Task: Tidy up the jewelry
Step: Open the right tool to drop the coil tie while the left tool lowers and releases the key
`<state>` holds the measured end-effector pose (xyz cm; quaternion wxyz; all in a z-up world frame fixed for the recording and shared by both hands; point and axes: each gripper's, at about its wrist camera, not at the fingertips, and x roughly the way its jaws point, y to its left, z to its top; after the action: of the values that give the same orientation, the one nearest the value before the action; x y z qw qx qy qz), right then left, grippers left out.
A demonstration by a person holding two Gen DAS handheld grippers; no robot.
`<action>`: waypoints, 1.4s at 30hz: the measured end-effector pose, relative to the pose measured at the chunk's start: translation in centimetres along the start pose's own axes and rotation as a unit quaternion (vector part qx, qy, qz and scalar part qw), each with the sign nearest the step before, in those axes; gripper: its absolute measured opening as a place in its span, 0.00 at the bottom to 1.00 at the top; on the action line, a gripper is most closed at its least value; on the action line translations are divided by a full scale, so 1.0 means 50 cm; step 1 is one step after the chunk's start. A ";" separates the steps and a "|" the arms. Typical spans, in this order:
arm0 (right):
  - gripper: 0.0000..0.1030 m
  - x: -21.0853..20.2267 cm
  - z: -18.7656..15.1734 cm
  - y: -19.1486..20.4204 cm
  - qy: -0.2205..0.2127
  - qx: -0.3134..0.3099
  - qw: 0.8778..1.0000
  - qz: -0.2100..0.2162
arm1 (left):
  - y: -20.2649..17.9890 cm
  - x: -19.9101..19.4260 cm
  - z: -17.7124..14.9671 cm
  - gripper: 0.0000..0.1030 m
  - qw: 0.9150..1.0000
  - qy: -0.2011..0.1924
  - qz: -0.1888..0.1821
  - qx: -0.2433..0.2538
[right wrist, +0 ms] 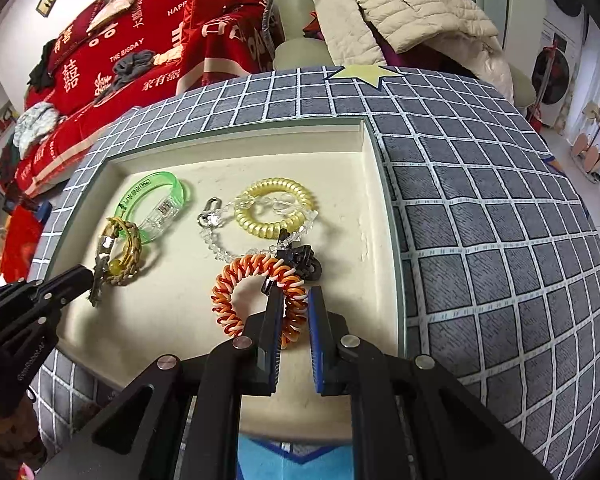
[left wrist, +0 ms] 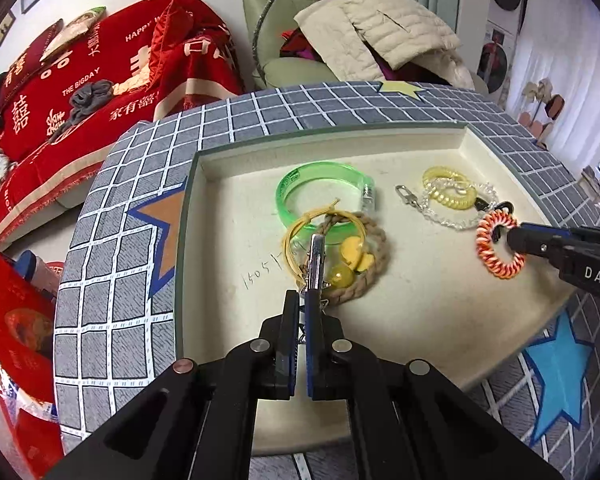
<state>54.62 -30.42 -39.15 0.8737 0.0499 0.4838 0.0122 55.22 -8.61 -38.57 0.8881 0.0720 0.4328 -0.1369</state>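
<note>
A cream tray [left wrist: 228, 264] holds the jewelry. My left gripper [left wrist: 302, 300] is shut on the metal clasp [left wrist: 315, 264] of a tan braided rope bracelet [left wrist: 374, 264] with yellow beads; it also shows in the right wrist view [right wrist: 130, 256]. My right gripper [right wrist: 294, 300] is closed around one side of an orange-and-white coil bracelet [right wrist: 236, 300], with the coil between the fingers; the coil shows in the left wrist view [left wrist: 496, 248]. A green plastic bangle [left wrist: 296, 192], a yellow coil [right wrist: 276, 208] and a clear bead chain [right wrist: 220, 240] lie in the tray.
The tray [right wrist: 372, 200] sits on a grey grid-pattern cloth [right wrist: 500, 240] with star shapes. A red blanket [left wrist: 100, 80] and an armchair with a cream jacket [left wrist: 380, 32] are behind the table.
</note>
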 end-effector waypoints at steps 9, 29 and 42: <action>0.22 0.011 -0.009 0.002 0.006 -0.004 1.000 -0.011 | -0.009 -0.001 -0.002 0.23 1.000 -0.005 0.015 0.007; 0.76 -0.075 -0.025 0.009 -0.039 0.014 0.998 0.039 | -0.019 -0.030 -0.006 0.23 1.000 -0.015 0.024 0.002; 0.77 -0.100 -0.037 0.009 -0.053 0.016 0.998 0.041 | -0.020 -0.054 0.002 0.23 0.999 -0.029 0.019 -0.004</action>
<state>50.40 -30.16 -35.88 0.8959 0.0842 0.4346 0.0380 53.38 -9.10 -36.40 0.9030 0.0727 0.4060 -0.1201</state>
